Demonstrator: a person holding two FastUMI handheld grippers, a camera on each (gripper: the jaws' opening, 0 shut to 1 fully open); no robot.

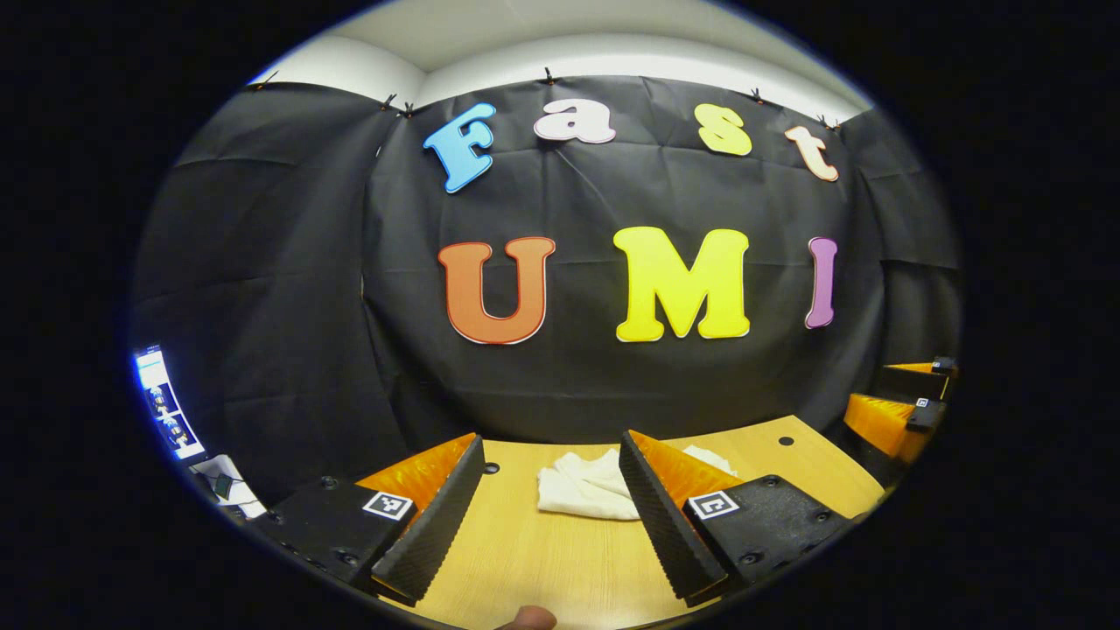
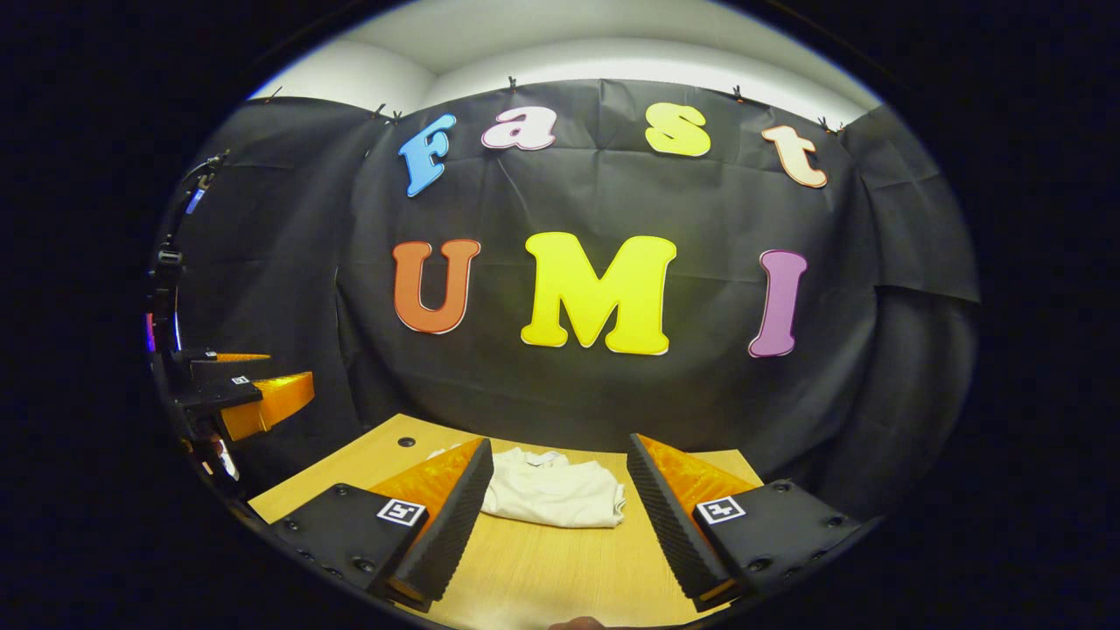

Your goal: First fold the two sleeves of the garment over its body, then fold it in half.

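1. The task's thing, a white soft-cloth garment, lies on the light wood-grain table toward the far edge, near the black cloth wall. It sits as a compact, bunched bundle with no sleeve spread out; the left gripper view shows it in rounded folds. Whether it is folded to finish or merely heaped cannot be told.
2. Handling, as a judgement: light, limp, no stiffness; layers will slide on each other and sag when lifted. A hold is best taken at an edge or corner, pinching through every layer there.
3. The left tool hangs above the near table, fingers wide apart, gripping nothing.
4. The right tool stands likewise, fingers wide apart, gripping nothing, short of the garment.
5. Surroundings: a small round hole in the tabletop lies left of the garment. Nothing stands between either tool and the cloth.
6. A lit screen sits off the table's left side, well apart.
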